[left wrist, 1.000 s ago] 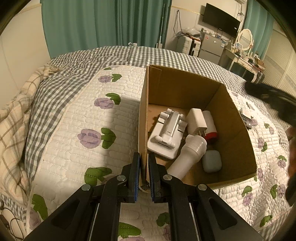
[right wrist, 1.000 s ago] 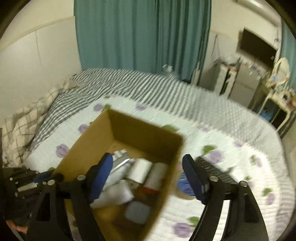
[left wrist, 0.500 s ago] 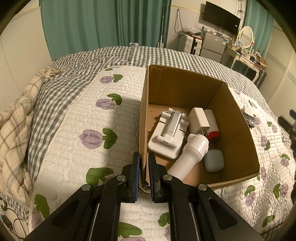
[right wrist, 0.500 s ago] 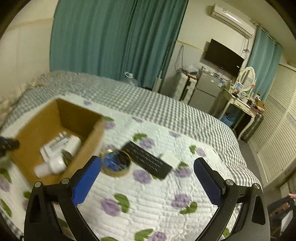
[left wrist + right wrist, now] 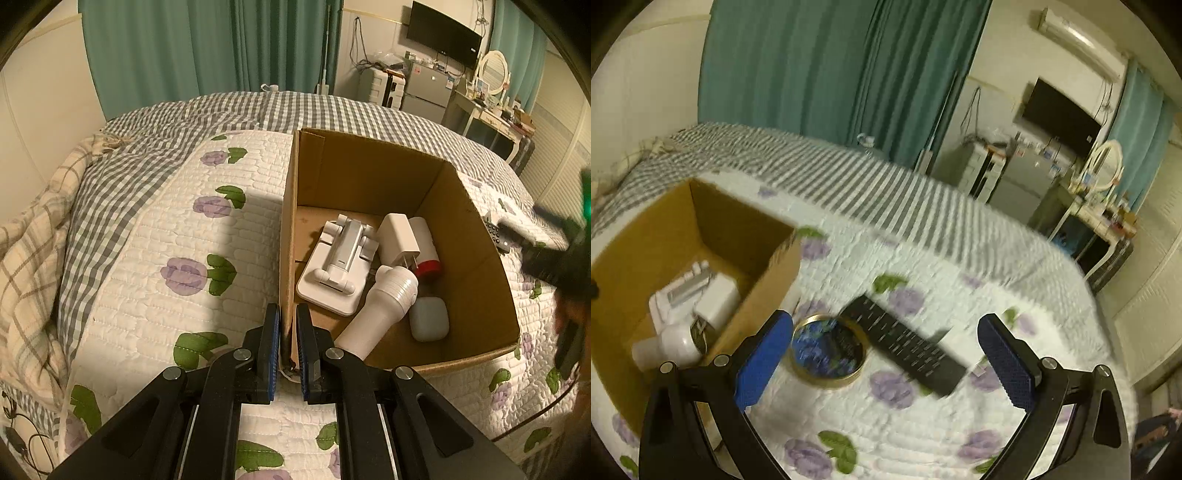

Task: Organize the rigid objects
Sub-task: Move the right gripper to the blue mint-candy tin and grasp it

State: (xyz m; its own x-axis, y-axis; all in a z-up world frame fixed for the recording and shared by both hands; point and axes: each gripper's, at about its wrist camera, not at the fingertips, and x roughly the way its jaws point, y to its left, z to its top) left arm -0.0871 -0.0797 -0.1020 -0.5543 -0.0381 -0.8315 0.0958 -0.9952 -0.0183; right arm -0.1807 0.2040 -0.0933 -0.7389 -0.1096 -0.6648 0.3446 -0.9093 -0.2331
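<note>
An open cardboard box sits on the quilted bed. It holds a white stand, a white charger, a red-capped white cylinder, a white flashlight-like tube and a pale case. My left gripper is shut on the box's left wall near its front corner. My right gripper is open and empty, above a round blue tin and a black remote lying on the quilt right of the box.
The flowered quilt lies over a grey checked blanket. Teal curtains hang behind the bed. A TV, a small fridge and a dressing table stand at the far right. The right hand's rig shows at the right edge.
My right gripper has swung away from over the box to the quilt on its right and now hovers over the tin and remote. My left gripper has kept its hold on the box wall.
</note>
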